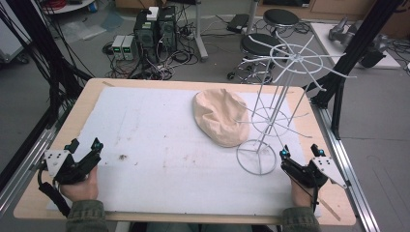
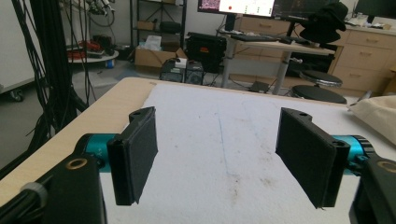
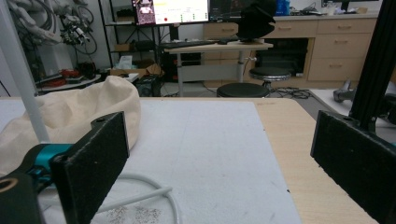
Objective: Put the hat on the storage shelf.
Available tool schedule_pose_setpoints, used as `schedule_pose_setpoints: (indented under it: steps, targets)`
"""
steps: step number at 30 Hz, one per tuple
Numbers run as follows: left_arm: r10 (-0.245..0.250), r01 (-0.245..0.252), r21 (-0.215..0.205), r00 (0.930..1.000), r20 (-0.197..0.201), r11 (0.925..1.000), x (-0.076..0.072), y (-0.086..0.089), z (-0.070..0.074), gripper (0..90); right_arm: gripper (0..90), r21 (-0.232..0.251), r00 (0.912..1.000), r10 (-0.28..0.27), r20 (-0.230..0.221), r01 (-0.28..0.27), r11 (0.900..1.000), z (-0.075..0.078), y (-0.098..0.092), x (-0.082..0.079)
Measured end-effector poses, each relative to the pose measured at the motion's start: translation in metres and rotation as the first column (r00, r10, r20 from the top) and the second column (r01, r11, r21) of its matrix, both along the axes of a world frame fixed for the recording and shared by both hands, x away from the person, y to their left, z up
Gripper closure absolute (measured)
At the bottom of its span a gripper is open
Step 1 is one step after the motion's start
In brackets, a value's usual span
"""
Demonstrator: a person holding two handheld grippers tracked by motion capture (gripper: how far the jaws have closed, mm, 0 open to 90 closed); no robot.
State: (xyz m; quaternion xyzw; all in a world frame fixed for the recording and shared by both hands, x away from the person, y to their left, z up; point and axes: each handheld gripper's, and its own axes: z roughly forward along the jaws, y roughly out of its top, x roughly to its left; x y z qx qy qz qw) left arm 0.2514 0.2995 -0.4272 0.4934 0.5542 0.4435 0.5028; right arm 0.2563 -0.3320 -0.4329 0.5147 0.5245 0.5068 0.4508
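At the lower left of the high view we see the left gripper (image 1: 84, 145) held in a hand (image 1: 80, 188) near the front edge of the table (image 1: 92, 94), its jaws standing wide with nothing between them; in the left gripper view the two black pads (image 2: 135, 154) frame bare white mat (image 2: 219, 154), well apart from each other. The white mat (image 1: 145, 145) covers most of the tabletop and carries a small dark speck left of centre. Moving right, just past the middle of the high view, we find a cream fabric cap (image 1: 220, 117) lying on the mat in the upper half, crumpled and resting flat. Its right edge sits against the white wire rack (image 1: 280, 82), which stands upright with its round base ring (image 1: 256, 157) on the mat below the cap. At the lower right, the right gripper (image 1: 300, 152) is held in the other hand (image 1: 300, 195), just beside the base ring, jaws likewise spread wide and empty. In the right gripper view the cap (image 3: 70, 112) lies behind the left pad (image 3: 95, 158), and the ring's white wire (image 3: 154, 193) curves on the mat between the pads without touching them.
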Motion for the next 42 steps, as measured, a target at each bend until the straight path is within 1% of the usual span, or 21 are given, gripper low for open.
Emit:
schedule_pose_setpoints:
  steps: [6, 10, 13, 16, 20, 21, 22, 26, 27, 29, 31, 33, 34, 36, 37, 39, 42]
  targets:
    - [0.011, -0.011, -0.006, 0.9999, 0.005, 0.9999, 0.0, 0.0, -0.001, 29.2, 3.3, 0.001, 1.0, 0.002, 0.001, -0.002, 1.0, 0.0, -0.001, 0.0]
    - [0.015, -0.015, -0.005, 0.9999, 0.0, 0.9999, 0.0, 0.001, -0.002, 29.1, 3.3, 0.005, 1.0, 0.005, -0.006, -0.005, 1.0, 0.0, 0.0, 0.0]
    - [0.017, -0.017, -0.005, 0.9998, 0.0, 0.9998, 0.0, 0.001, -0.002, 28.9, 3.3, 0.009, 1.0, 0.002, 0.0, -0.002, 1.0, 0.0, 0.0, 0.0]
    - [0.016, -0.016, -0.006, 0.9999, -0.001, 0.9999, 0.0, 0.001, -0.002, 28.9, 3.3, 0.013, 1.0, 0.002, -0.002, -0.002, 1.0, 0.0, 0.0, 0.0]
    - [0.012, -0.012, -0.004, 0.9999, 0.001, 0.9999, 0.0, 0.0, -0.002, 28.9, 3.3, 0.008, 1.0, 0.005, -0.003, -0.005, 1.0, 0.0, 0.0, 0.0]
    - [0.008, -0.008, -0.009, 1.0, 0.002, 0.9999, 0.0, 0.0, -0.002, 28.9, 3.3, 0.005, 1.0, 0.006, -0.004, -0.006, 1.0, 0.0, -0.001, 0.0]
    - [0.002, -0.002, -0.014, 1.0, 0.001, 0.9999, 0.0, -0.001, -0.002, 28.9, 3.3, 0.011, 1.0, 0.007, -0.007, -0.007, 1.0, 0.0, 0.0, 0.0]
    - [-0.016, 0.016, -0.025, 0.9999, 0.003, 0.9996, 0.003, -0.004, 0.002, 29.0, 3.3, 0.009, 0.9999, 0.008, -0.008, -0.008, 1.0, -0.001, 0.0, 0.0]
    - [-0.018, 0.018, -0.025, 0.9998, -0.001, 0.9995, 0.004, -0.004, 0.004, 28.9, 3.3, 0.01, 0.9999, 0.01, -0.008, -0.01, 1.0, -0.001, 0.0, 0.0]
    - [-0.039, 0.039, -0.022, 0.9992, -0.007, 0.999, 0.008, -0.006, 0.01, 28.9, 3.3, 0.006, 0.9999, 0.01, -0.004, -0.01, 1.0, -0.001, 0.0, 0.001]
    - [-0.054, 0.054, 0.0, 0.9986, -0.003, 0.9986, 0.012, -0.011, 0.017, 28.4, 3.3, 0.007, 0.9999, 0.008, -0.008, -0.008, 1.0, -0.001, 0.0, 0.001]
    - [-0.068, 0.068, 0.036, 0.9976, -0.011, 0.997, 0.015, -0.018, 0.022, 27.9, 3.3, 0.008, 1.0, 0.006, -0.008, -0.006, 1.0, -0.001, 0.001, 0.0]
    - [-0.08, 0.08, 0.042, 0.9966, -0.019, 0.9959, 0.017, -0.022, 0.024, 27.1, 3.3, 0.006, 1.0, 0.006, -0.003, -0.006, 1.0, 0.0, 0.001, 0.0]
    - [-0.101, 0.103, 0.036, 0.9942, -0.036, 0.9941, 0.023, -0.029, 0.028, 25.8, 3.3, 0.004, 1.0, 0.01, -0.001, -0.01, 1.0, 0.0, 0.001, -0.001]
    - [-0.12, 0.122, 0.02, 0.9908, -0.063, 0.9924, 0.03, -0.034, 0.032, 25.7, 3.3, 0.001, 1.0, 0.008, -0.004, -0.008, 1.0, 0.0, 0.001, -0.001]
    - [-0.142, 0.143, 0.017, 0.987, -0.076, 0.9895, 0.035, -0.039, 0.035, 25.8, 3.3, 0.004, 0.9999, 0.009, -0.005, -0.009, 1.0, 0.0, 0.001, 0.0]
    - [-0.152, 0.158, 0.062, 0.984, -0.093, 0.9855, 0.043, -0.053, 0.042, 28.8, 3.3, 0.004, 0.9999, 0.01, -0.002, -0.01, 1.0, 0.0, 0.001, 0.0]
